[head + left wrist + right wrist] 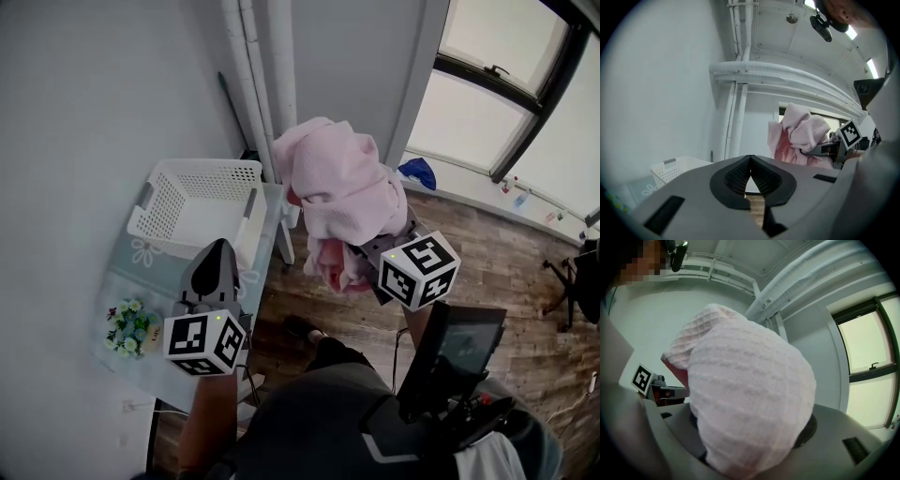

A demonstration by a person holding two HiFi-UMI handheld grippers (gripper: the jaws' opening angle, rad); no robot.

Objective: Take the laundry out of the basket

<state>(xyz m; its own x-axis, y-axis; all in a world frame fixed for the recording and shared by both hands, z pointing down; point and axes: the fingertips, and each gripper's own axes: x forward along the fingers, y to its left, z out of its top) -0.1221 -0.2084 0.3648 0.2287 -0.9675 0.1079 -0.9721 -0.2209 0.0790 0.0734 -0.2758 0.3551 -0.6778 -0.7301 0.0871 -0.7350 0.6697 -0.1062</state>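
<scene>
Aloft, pink laundry [342,187] in right claw [367,249]

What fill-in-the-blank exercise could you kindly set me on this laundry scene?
The right gripper is shut on a bundle of ____ laundry.
The jaws of the left gripper are ____, with nothing between them.
The basket on the table is ____ in colour.
Missing words: pink; shut; white.

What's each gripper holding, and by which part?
Right gripper clamps the pink laundry by a bunched fold; the rest drapes over it. Left gripper: nothing.
</scene>
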